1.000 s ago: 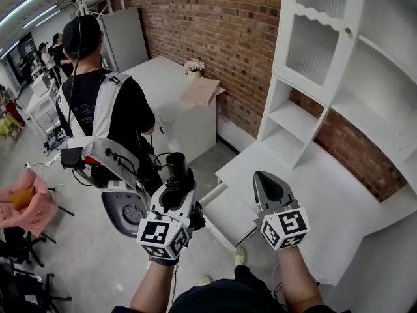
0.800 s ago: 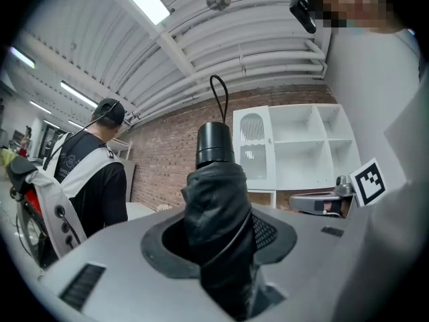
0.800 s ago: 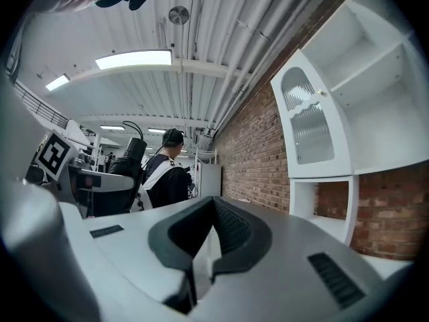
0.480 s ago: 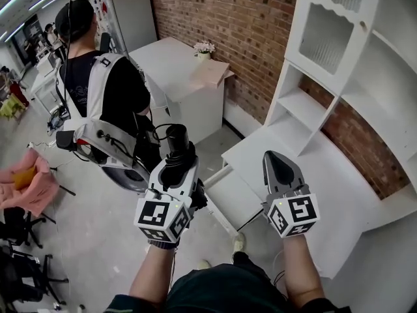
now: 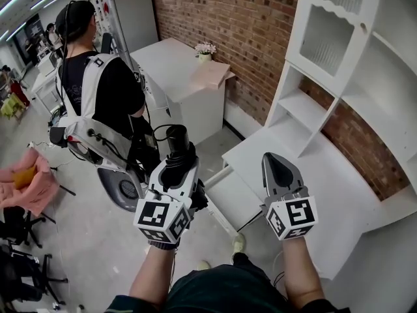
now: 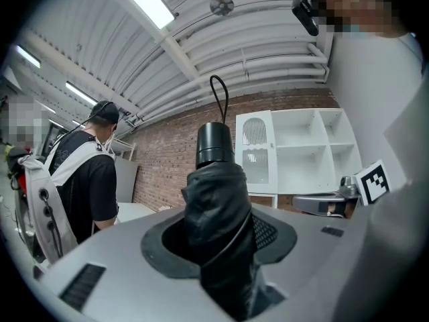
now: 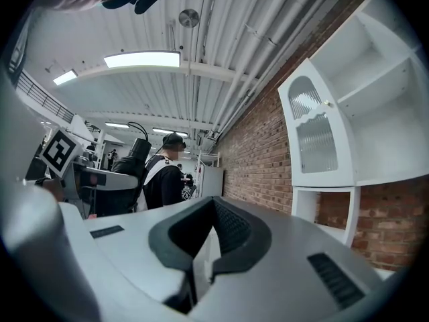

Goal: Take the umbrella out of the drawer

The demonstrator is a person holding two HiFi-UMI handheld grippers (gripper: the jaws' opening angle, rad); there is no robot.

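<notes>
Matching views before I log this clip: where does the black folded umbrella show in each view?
Head view: umbrella just left of centre, held in the left claw.
Left gripper view: dead centre, clamped between the jaws.
Right gripper view: left of middle, just left of the standing person.
Shared landmark: the brick wall, in all three.

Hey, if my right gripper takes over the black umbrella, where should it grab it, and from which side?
Probably the smooth round handle of the umbrella, the end standing clear beyond the left gripper, which is clamped on the folded fabric. Come from the umbrella's right, where the right gripper is, opening its shut jaws across the cylinder.
</notes>
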